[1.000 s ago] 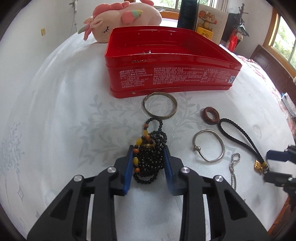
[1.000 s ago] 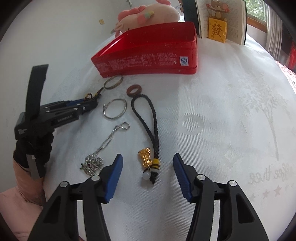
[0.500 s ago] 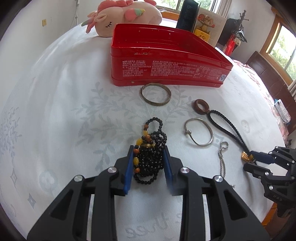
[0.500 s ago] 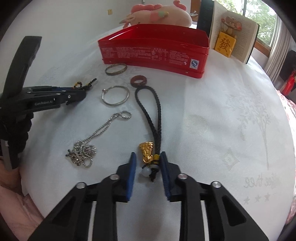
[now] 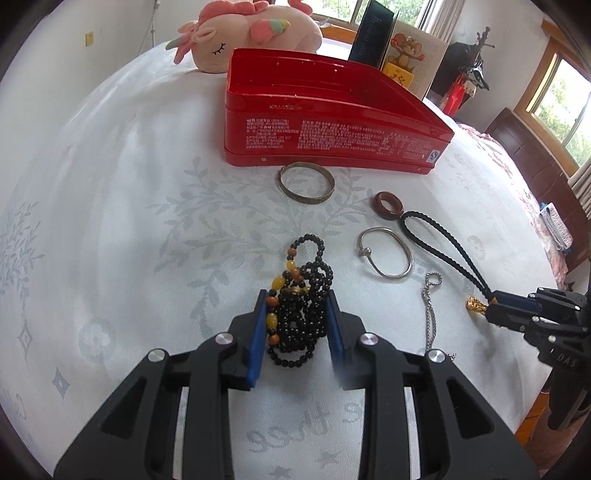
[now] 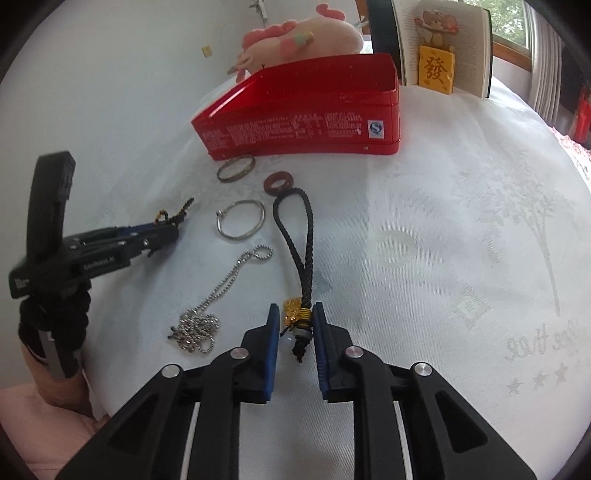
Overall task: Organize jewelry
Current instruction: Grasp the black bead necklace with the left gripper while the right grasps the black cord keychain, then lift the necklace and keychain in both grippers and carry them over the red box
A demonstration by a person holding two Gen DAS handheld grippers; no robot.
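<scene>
Jewelry lies just in front of the red tin [image 5: 332, 125] on the white surface [image 5: 110, 221], where the left claw [image 5: 295, 325] clamps the black bead bracelet [image 5: 299, 295] and the right claw [image 6: 295, 328], its jaws just closing, grips the black braided cord's [image 6: 295, 236] gold charm end.

Pink plush unicorn [image 5: 251, 31] lay at far edge of white embroidered tablecloth [image 5: 110, 221]. Right of it, open book [image 6: 443, 44] stood upright with cartoon mouse picture and yellow plaque [image 6: 436, 70] bearing red character. Wooden-framed window [image 5: 565, 92] showed far right, dark wooden furniture [image 5: 532, 177] below it.
</scene>
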